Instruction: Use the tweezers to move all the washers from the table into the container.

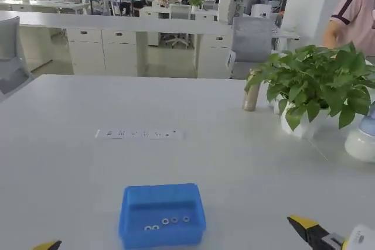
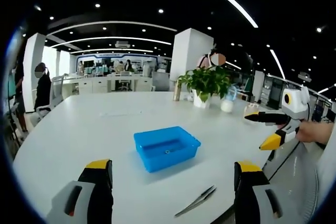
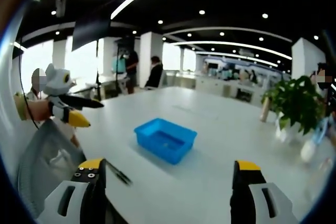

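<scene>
The left gripper [image 2: 172,166] and right gripper [image 3: 169,163] hover with fingers spread wide, holding nothing. In the gripper views, tweezers [image 2: 195,201] lie on the desk [image 1: 58,174] near its front edge. In the head view, several washers [image 1: 165,222] sit inside the blue container [image 1: 161,190]. Beyond it, the socket strip [image 1: 139,134] has markings too small to read.

Head view above, gripper views low, all share container [image 1: 161,239]
</scene>
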